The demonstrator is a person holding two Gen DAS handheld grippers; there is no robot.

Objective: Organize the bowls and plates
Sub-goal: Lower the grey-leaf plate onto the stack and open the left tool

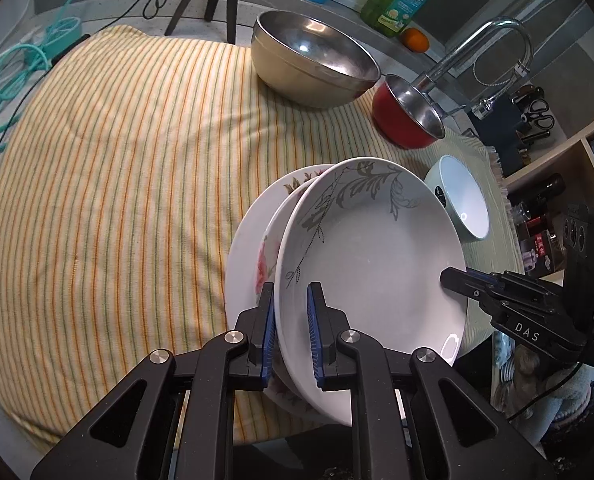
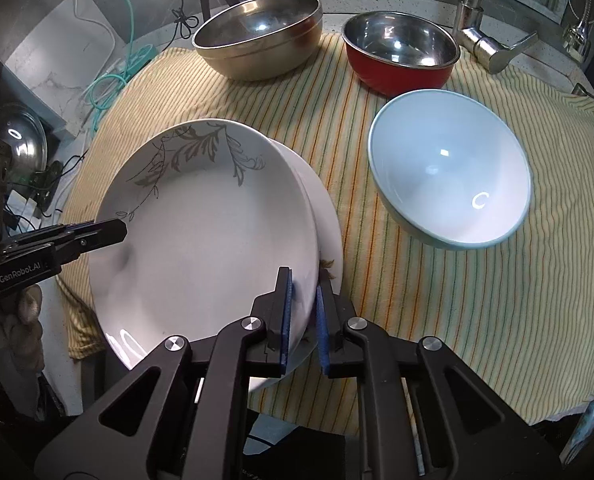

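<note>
Left gripper (image 1: 291, 332): jaws clamped on near rim of leaf-pattern plate (image 1: 373, 256)
Right gripper (image 2: 304, 316): jaws clamped on opposite rim
Plate: tilted — above flower plate (image 1: 249, 248) on striped cloth (image 1: 117, 184)
Pale bowl (image 2: 449, 176): beside — apart

Left tool (image 1: 291, 336) grips the leaf-patterned plate (image 1: 371, 264) — right tool (image 1: 455, 278) seemingly pinching its far rim.

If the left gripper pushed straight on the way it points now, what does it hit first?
The left gripper is shut on the grey-leaf plate; pushed on, that plate's rim would probably press into the striped cloth. Depth is unclear.
</note>
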